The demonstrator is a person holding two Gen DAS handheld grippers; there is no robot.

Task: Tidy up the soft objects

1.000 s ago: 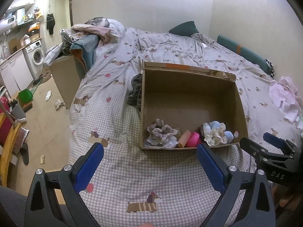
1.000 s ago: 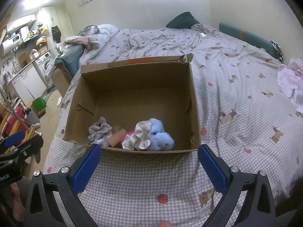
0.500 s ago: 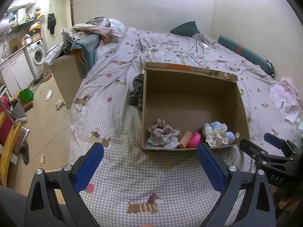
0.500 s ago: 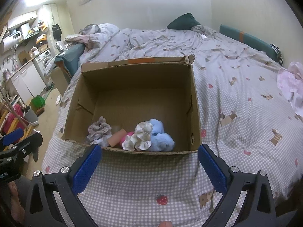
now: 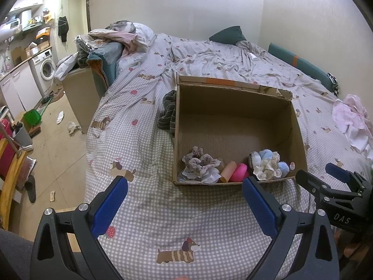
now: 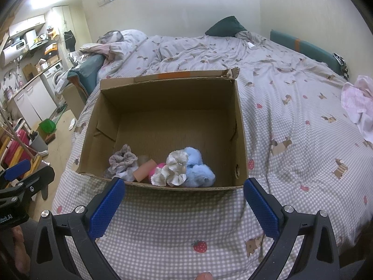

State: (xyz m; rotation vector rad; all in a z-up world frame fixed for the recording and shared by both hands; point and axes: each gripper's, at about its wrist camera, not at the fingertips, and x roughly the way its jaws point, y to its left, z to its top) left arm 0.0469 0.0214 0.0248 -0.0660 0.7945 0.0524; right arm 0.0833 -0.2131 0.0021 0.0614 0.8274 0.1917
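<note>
On bed: 1 cardboard box (image 6: 240, 126) | 2 scrunchies (image 6: 123, 159) | 1 blue plush (image 6: 198, 170)

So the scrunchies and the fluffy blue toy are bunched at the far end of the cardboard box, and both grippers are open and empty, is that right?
Not quite: the scrunchies and fluffy blue toy sit against the near wall of the cardboard box, as the right wrist view shows. Both the right gripper and left gripper are open and empty.

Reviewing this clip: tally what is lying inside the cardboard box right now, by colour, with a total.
Grey-mauve: 1, a scrunchie
Peach: 1, a roll
Pink: 1, a round piece, half hidden
Cream: 1, a ruffled scrunchie
Light blue: 1, a fluffy piece
White-grey: 1, a crumpled scrap
Total: 6 in the cardboard box; more may be hidden behind the near wall.
</note>
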